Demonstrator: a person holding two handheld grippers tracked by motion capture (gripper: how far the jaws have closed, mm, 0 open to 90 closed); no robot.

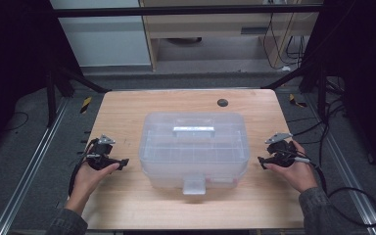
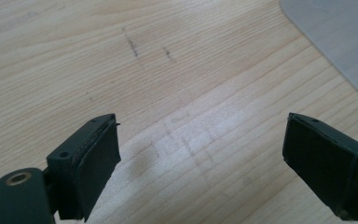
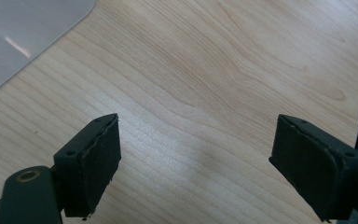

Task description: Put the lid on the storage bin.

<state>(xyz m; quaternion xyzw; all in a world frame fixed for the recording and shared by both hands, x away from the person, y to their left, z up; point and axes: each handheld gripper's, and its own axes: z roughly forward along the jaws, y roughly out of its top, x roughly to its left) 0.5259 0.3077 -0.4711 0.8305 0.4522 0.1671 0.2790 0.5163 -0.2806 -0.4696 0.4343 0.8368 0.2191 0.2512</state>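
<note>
Both hands hold their tools low over the wooden table (image 1: 127, 105): left gripper (image 1: 123, 162) and right gripper (image 1: 260, 161), jaws spread wide, gripping nothing. Between them lies the clear plastic box (image 1: 194, 147), long axis left-right, latch tab (image 1: 194, 185) pointing near.

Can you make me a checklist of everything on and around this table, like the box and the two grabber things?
Surface: wooden table, light grain, a few faint dark scuffs, a round dark hole near the far edge.
Job's things: clear plastic box in the middle, lid on, grey handle on top, latch facing the person.
Clutter: nothing seen.
Grippers: left gripper and right gripper sit either side of the box, both open, nothing between their jaws, apart from the box.
Cables: a black cable trails from the right gripper off the table.
Surroundings: dark frame, grey floor, pale cabinet behind.
</note>
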